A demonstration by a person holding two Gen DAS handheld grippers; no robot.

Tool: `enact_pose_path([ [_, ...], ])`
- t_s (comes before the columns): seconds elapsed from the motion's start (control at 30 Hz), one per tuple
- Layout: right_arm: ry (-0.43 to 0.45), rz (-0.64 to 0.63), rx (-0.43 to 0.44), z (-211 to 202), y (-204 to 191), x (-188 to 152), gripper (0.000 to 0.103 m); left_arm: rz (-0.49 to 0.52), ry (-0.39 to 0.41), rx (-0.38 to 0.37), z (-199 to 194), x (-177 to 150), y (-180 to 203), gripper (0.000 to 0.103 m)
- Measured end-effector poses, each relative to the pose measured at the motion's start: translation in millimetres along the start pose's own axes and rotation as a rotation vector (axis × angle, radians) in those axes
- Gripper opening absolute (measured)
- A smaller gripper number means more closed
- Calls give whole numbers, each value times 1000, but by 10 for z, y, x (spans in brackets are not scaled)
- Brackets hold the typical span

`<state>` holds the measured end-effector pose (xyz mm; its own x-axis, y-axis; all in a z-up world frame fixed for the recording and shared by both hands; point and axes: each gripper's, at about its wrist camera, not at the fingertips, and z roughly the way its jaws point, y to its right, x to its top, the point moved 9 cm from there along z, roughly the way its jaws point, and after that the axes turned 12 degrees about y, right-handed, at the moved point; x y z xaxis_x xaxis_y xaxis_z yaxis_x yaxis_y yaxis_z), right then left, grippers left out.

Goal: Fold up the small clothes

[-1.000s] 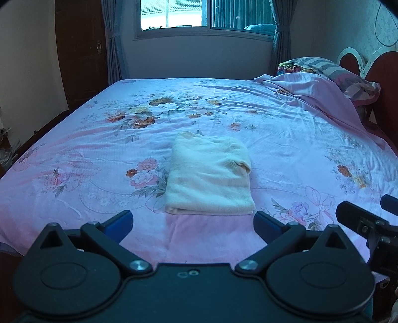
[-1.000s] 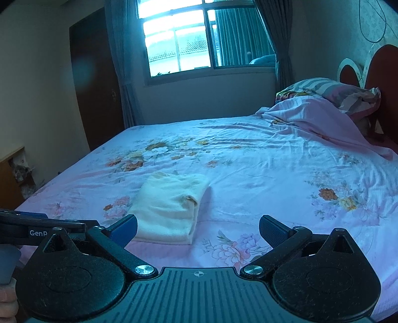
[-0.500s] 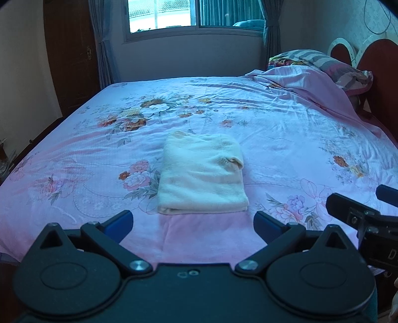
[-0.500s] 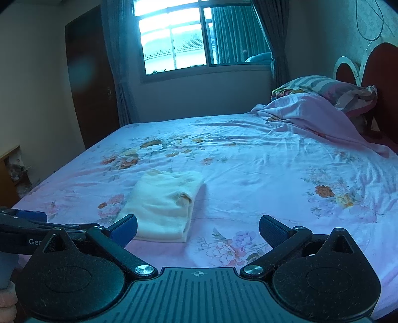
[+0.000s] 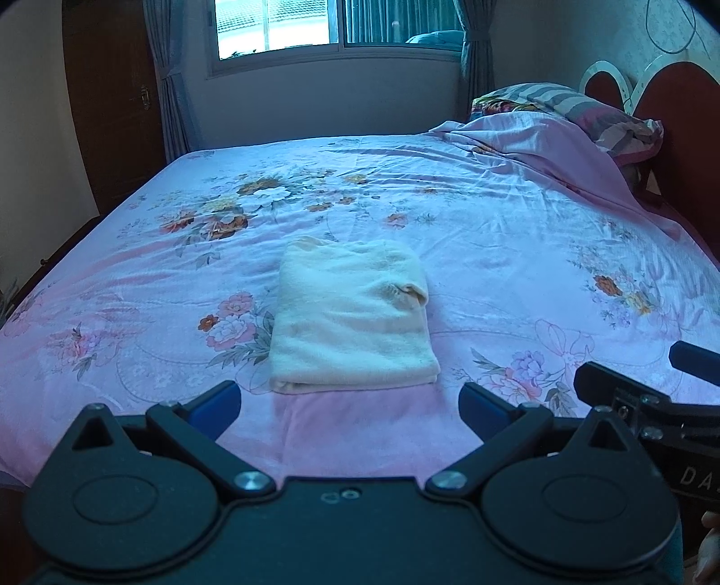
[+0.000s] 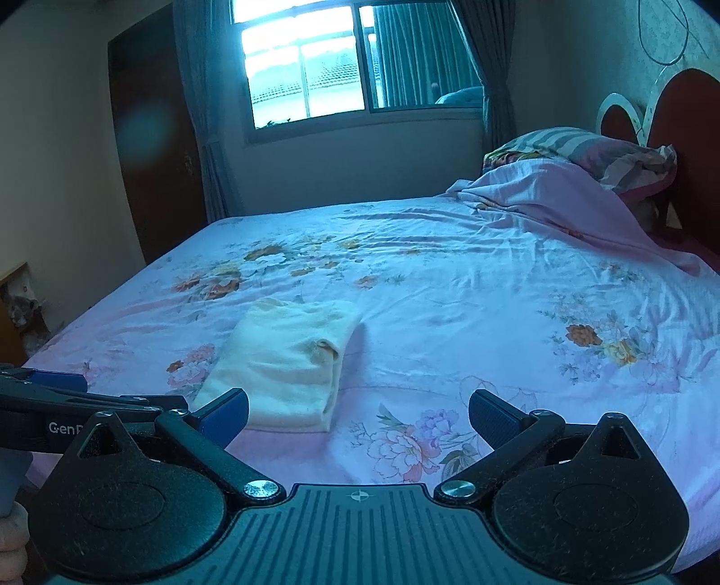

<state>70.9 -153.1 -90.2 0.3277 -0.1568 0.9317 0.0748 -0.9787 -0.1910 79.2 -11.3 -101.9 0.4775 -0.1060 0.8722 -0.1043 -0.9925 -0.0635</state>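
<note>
Your cloth lies folded in a neat block on the bed, near its front edge, and both your left gripper and right gripper are spread wide and empty, so the fold looks finished and you need only a new garment.

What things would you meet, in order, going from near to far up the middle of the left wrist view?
Left gripper → folded cream cloth → flowered bedsheet → window.
</note>
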Motion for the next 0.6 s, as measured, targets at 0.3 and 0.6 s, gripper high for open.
enact_pose_path([
  [0.3, -14, 21, -18, 46, 24, -29, 103, 9, -4, -17, 92, 8, 18, 101],
  [0.6, -30, 5, -26, 203, -8, -28, 103, -1, -20, -24, 268, 16, -29, 101],
])
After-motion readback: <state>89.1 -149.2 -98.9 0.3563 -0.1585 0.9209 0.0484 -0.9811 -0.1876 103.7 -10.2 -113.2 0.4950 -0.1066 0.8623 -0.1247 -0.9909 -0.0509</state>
